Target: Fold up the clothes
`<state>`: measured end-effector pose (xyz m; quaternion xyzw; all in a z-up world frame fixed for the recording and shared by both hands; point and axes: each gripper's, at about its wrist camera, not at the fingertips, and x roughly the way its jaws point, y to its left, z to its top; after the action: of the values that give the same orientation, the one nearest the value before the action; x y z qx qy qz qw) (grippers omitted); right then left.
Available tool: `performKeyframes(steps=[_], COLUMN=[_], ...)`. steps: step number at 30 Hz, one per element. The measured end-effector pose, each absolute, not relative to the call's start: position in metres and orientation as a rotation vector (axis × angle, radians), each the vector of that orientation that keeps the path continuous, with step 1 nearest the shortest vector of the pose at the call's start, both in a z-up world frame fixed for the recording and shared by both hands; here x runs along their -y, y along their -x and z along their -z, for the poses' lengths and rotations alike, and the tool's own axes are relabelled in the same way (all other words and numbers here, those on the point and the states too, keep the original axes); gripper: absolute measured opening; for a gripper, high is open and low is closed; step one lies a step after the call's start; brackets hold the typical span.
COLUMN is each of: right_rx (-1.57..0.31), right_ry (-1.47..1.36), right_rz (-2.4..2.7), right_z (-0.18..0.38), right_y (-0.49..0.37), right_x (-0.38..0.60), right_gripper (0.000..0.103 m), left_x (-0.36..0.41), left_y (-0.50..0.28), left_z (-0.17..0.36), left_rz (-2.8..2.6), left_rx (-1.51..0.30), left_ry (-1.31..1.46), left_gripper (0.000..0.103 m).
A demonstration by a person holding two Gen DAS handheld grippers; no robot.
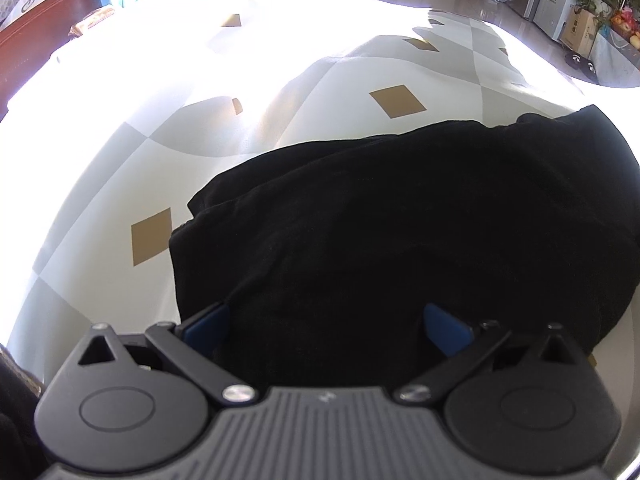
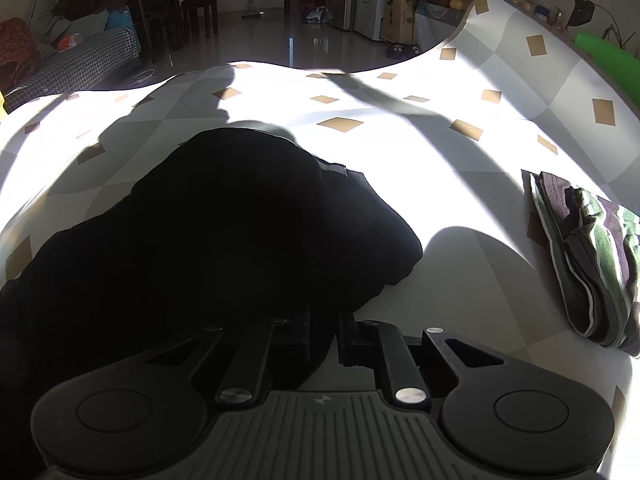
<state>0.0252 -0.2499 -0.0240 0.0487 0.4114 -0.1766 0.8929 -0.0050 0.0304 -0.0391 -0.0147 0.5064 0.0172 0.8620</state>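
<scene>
On the patterned surface [image 1: 304, 92]: black garment [image 1: 400, 220] lies bunched, near edge under both tools.
Left gripper [image 1: 326, 326]: jaws spread, garment edge between the blue pads, not pinched.
Right gripper [image 2: 324, 332]: jaws pressed nearly together, pinching the garment's near hem.
Bystander item: striped folded cloth [image 2: 592, 256], well apart to the right.
Step in hand: securing the near edge.
Next move, judged: close left jaws, then lift both corners evenly.

right gripper [image 2: 324, 334]: clamped on black garment [image 2: 208, 232] hem | striped folded clothes [image 2: 588, 256]: counter [image 2: 460, 184] right edge
</scene>
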Motion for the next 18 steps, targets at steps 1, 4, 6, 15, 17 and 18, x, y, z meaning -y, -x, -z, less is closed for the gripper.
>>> performKeyframes(steps=[1, 4, 6, 15, 17, 18], right_rx=[-0.856, -0.862, -0.871, -0.913, -0.909, -0.899], right_ry=[-0.096, -0.104, -0.124, -0.195, -0.236, -0.239], right_rz=[0.364, 0.365, 0.366, 0.363, 0.375, 0.384], right_z=[0.024, 0.023, 0.022, 0.015, 0.01, 0.008], right_y=[-0.022, -0.015, -0.009, 0.016, 0.017, 0.019], right_x=[0.249, 0.248, 0.25, 0.249, 0.255, 0.257], right_gripper=[0.011, 0.011, 0.011, 0.014, 0.025, 0.03], left_x=[-0.031, -0.031, -0.031, -0.043, -0.045, -0.047], left_y=[0.003, -0.006, -0.014, -0.029, -0.025, -0.023], left_z=[0.039, 0.039, 0.038, 0.038, 0.037, 0.036], left_rz=[-0.042, -0.05, -0.056, -0.053, -0.049, -0.049], left_rx=[-1.06, -1.06, -1.059, -1.08, -1.092, -1.092], left_ry=[0.031, 0.03, 0.024, 0.084, 0.109, 0.117], left_gripper=[0.103, 0.103, 0.103, 0.103, 0.103, 0.103])
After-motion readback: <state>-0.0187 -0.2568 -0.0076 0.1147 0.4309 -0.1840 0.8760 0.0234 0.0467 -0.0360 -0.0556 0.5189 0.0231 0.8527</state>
